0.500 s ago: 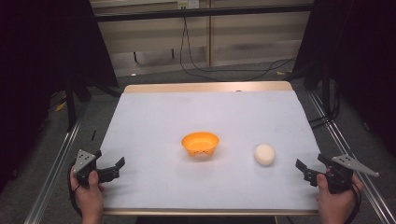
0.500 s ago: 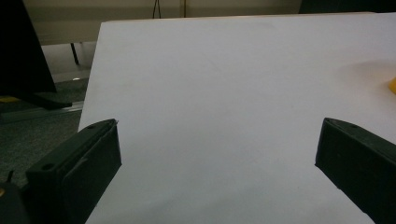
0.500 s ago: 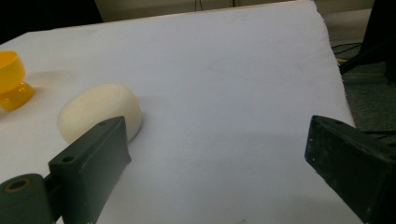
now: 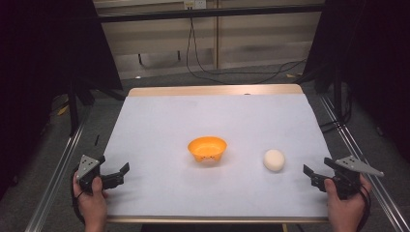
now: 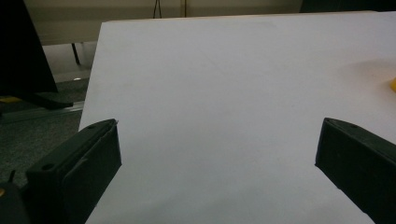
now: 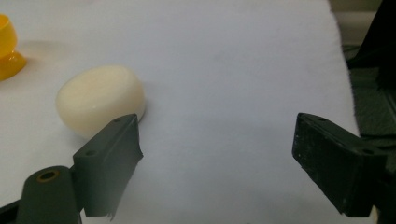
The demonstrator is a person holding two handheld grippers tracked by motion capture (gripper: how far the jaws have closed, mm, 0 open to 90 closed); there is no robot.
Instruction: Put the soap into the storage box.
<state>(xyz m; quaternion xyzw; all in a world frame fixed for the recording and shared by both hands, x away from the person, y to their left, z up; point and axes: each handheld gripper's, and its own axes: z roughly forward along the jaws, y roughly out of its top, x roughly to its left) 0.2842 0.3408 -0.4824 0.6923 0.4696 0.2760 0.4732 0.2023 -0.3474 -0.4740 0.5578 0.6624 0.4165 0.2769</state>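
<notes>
At the near edge of the white-covered table (image 4: 212, 116), the right gripper (image 4: 314, 176) rests with its jaws spread wide and empty; the left gripper (image 4: 118, 175), well apart at the near left corner, gapes likewise over bare cloth; the cream round bun (image 4: 273, 160) lies just ahead of the right gripper, beside its left jaw, untouched; farther off at centre stands the orange bowl (image 4: 207, 149).
</notes>
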